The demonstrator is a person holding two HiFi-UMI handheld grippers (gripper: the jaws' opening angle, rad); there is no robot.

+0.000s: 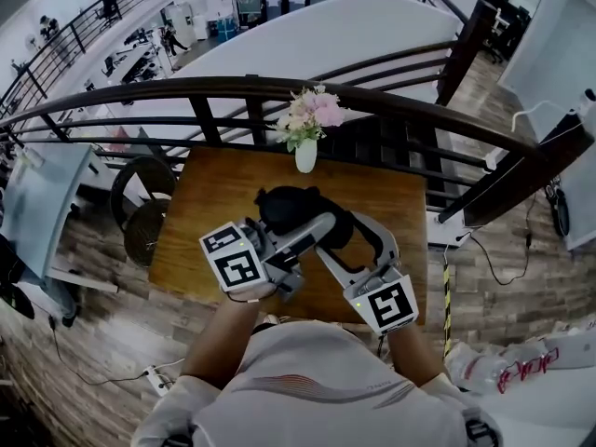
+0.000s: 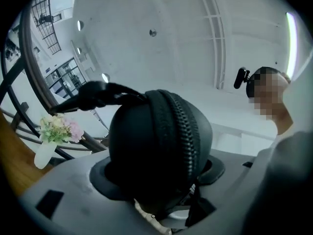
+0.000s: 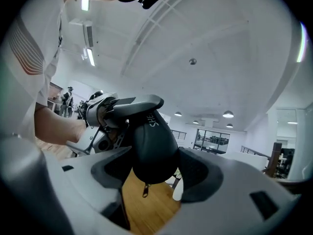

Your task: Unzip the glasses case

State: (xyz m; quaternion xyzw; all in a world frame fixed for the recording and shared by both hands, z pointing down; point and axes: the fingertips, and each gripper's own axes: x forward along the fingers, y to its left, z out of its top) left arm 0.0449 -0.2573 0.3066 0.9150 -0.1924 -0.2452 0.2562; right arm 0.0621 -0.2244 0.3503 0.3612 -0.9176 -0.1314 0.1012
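1. The left gripper [image 2: 159, 173] has its jaws clamped on the glasses case [image 1: 293, 208]. In its own view the zipper [image 2: 183, 131] runs straight up and over the middle of the case. The teeth look closed along the stretch you can see.
2. The case is in the middle, held up in the air over the wooden table [image 1: 214, 184], on the near side of the flower vase [image 1: 305, 155]. Each gripper has one end, so my read is that the long axis runs roughly from one gripper to the other.
3. The right gripper [image 3: 156, 173] has its jaws snug on the other rounded end of the case. The bit that matters is the zipper pull [image 3: 145, 190], which dangles just below that end, between the jaws but not in them. So the right gripper is way closer to it, and I'd guess it has to let go and come at the pull from underneath while the left one keeps the case steady.
4. Hard to see:
   - From the head view the grippers cover most of the case, and the pull is hidden completely.
   - There's a dark shape poking off the top of the case in the left gripper view, and I can't tell what it is.
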